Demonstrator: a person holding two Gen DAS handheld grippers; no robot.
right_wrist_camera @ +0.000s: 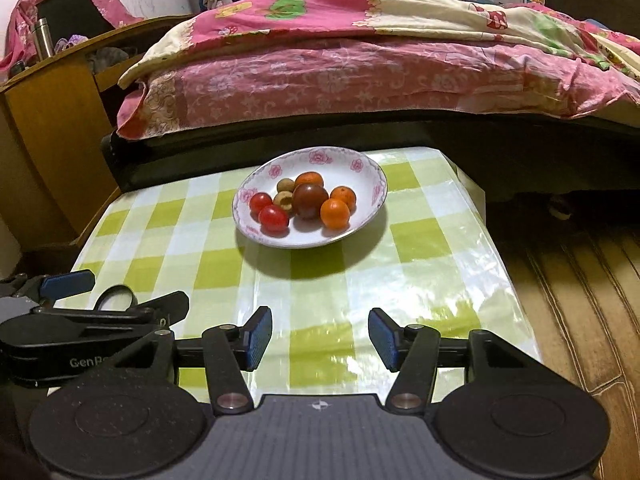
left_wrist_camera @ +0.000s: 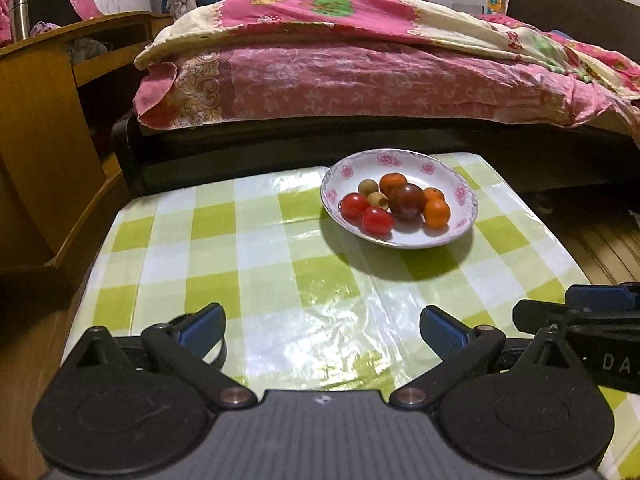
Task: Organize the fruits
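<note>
A white floral plate stands at the far side of a table with a green-checked cloth. It holds two red tomatoes, two tan longans, a dark plum and three small oranges. My left gripper is open and empty above the near table. My right gripper is open and empty beside it. Each gripper shows at the other view's edge.
A bed with a pink quilt runs behind the table. A wooden desk stands at the left. A dark ring lies on the cloth near the left gripper. Wooden floor lies to the right.
</note>
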